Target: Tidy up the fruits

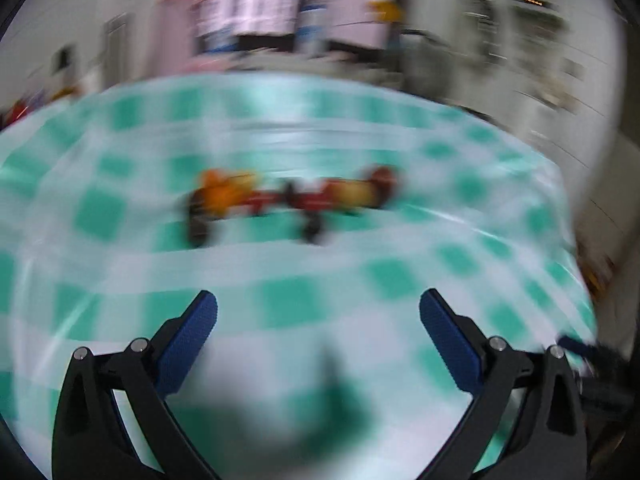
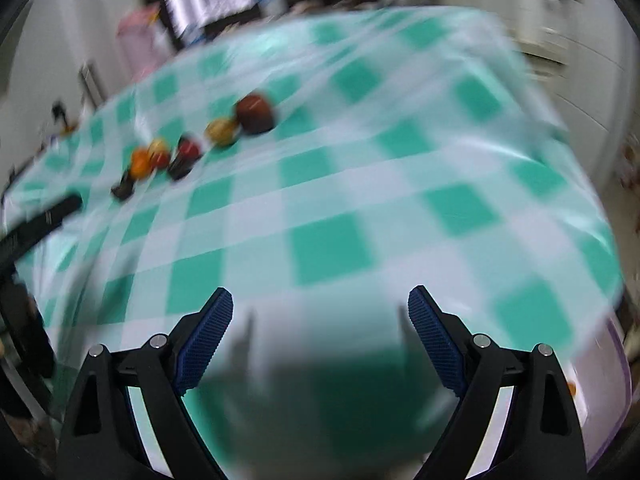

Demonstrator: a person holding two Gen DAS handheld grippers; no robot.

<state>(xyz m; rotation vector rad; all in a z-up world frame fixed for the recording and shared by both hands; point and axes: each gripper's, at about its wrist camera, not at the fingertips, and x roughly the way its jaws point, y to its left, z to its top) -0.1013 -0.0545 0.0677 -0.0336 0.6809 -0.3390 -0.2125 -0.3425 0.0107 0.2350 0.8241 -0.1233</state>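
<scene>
Room: blurred background – pale walls, a pink container and dark-framed panels beyond the far edge of the table.
Surface: table under a green-and-white checked tablecloth (image 2: 328, 240), glossy, with a few creases.
Fruits: a row of small round fruits (image 2: 200, 140) well in from every edge, nearer the far-left corner in the right wrist view; the left wrist view shows the same row (image 1: 292, 196) across the middle of the cloth, too smeared to count.
Pieces I can tell: 1 large dark-red fruit (image 2: 255, 113) at the far end of the row, 1 yellowish fruit (image 2: 221, 131) just beside it, 1 red fruit (image 2: 188, 149), 1 orange fruit (image 2: 141, 163) touching a red-yellow one; 2 small dark lumps at the near end, kind unclear.
Left gripper (image 1: 318, 312): jaws wide apart, nothing between the blue pads, well short of the row.
Right gripper (image 2: 320, 308): jaws apart, nothing held, also well apart from the fruits.
Handling, as judged: light, rounded, smooth-skinned pieces – likely to roll on the slick cloth and to slip from a glancing pinch; real fruit would bruise.
Where to grip: across the widest middle of 1 fruit, pads on opposite sides, taking an end piece first so its neighbours are not nudged.
</scene>
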